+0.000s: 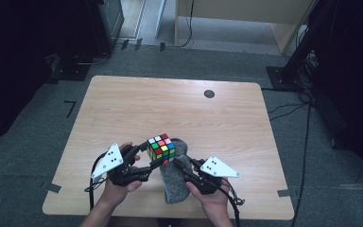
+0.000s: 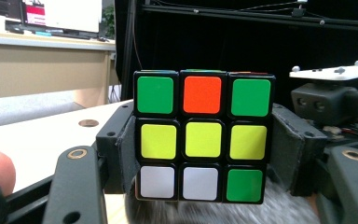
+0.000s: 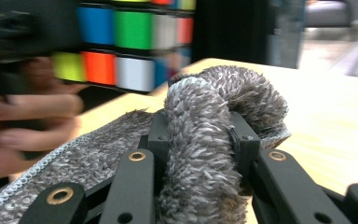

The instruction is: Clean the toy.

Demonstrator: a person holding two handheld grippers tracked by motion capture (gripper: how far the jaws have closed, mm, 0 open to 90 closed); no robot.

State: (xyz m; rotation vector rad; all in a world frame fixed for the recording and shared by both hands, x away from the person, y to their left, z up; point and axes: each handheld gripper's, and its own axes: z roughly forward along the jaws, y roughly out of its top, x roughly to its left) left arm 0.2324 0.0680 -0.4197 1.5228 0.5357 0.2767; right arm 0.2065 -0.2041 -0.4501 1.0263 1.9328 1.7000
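**Puzzle cube and grey cloth held over the near edge of a wooden table**

The left gripper [image 1: 157, 153] clamps a Rubik's cube [image 1: 161, 147] between its two black jaws, one pad on each side face; in the left gripper view the cube [image 2: 204, 136] is upright, its facing side showing a green–orange–green top row, a yellow middle row and a white–white–green bottom row. The cube is raised off the wooden table [image 1: 123, 109], directly above the far end of a fluffy grey cloth [image 1: 175, 182]. The right gripper [image 1: 179, 163] pinches a bunched fold of that cloth; in the right gripper view the fold [image 3: 200, 140] is squeezed between the jaws and curls over beyond them, while the rest of the cloth lies flat on the tabletop to the left. The right gripper [image 3: 200, 149] thus grasps the cloth just beside and below the cube. A small dark round disc [image 1: 209, 93] sits near the table's far edge, well apart from both grippers. Grey carpet [image 1: 38, 118] surrounds the table.
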